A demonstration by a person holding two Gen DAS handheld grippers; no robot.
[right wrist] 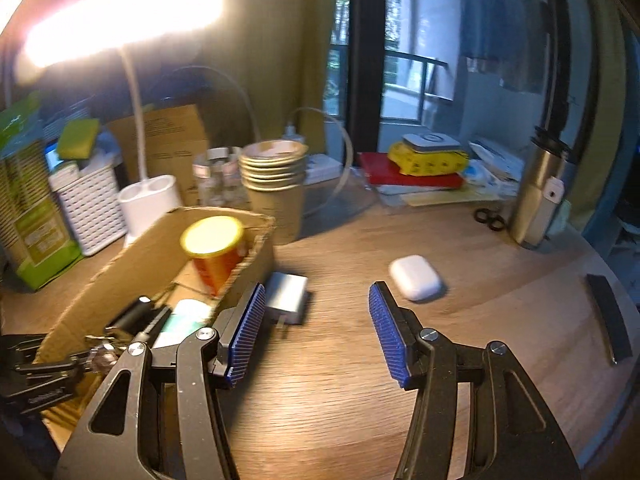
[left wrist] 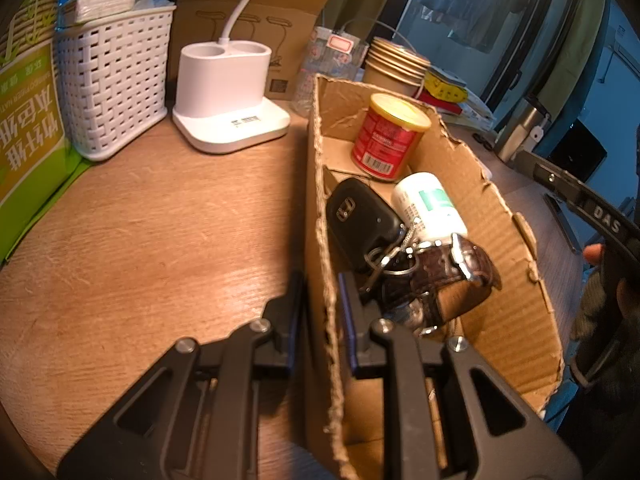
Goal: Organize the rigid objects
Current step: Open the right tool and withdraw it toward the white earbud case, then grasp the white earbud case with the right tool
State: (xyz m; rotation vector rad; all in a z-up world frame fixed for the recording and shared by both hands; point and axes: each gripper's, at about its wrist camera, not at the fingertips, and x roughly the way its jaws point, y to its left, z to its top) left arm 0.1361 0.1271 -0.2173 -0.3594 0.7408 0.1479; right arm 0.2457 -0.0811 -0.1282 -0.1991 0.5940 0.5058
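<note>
A torn cardboard box (left wrist: 516,264) stands on the wooden desk. Inside it lie a red can with a yellow lid (left wrist: 386,138), a white bottle (left wrist: 430,206), a black car key (left wrist: 360,216) and a brown leather watch (left wrist: 452,276). My left gripper (left wrist: 322,308) is shut on the box's near wall (left wrist: 320,184). In the right wrist view the box (right wrist: 120,268) sits at left. My right gripper (right wrist: 316,332) is open over bare desk with nothing between its blue pads. A white earbud case (right wrist: 416,277) and a silver charger (right wrist: 286,298) lie just ahead of it.
A white lamp base (left wrist: 228,104), a white woven basket (left wrist: 108,84), stacked paper cups (right wrist: 274,176) and a green package (left wrist: 24,136) line the back. A steel flask (right wrist: 536,196), scissors (right wrist: 490,218), books (right wrist: 416,174) and a black strip (right wrist: 608,316) sit at right.
</note>
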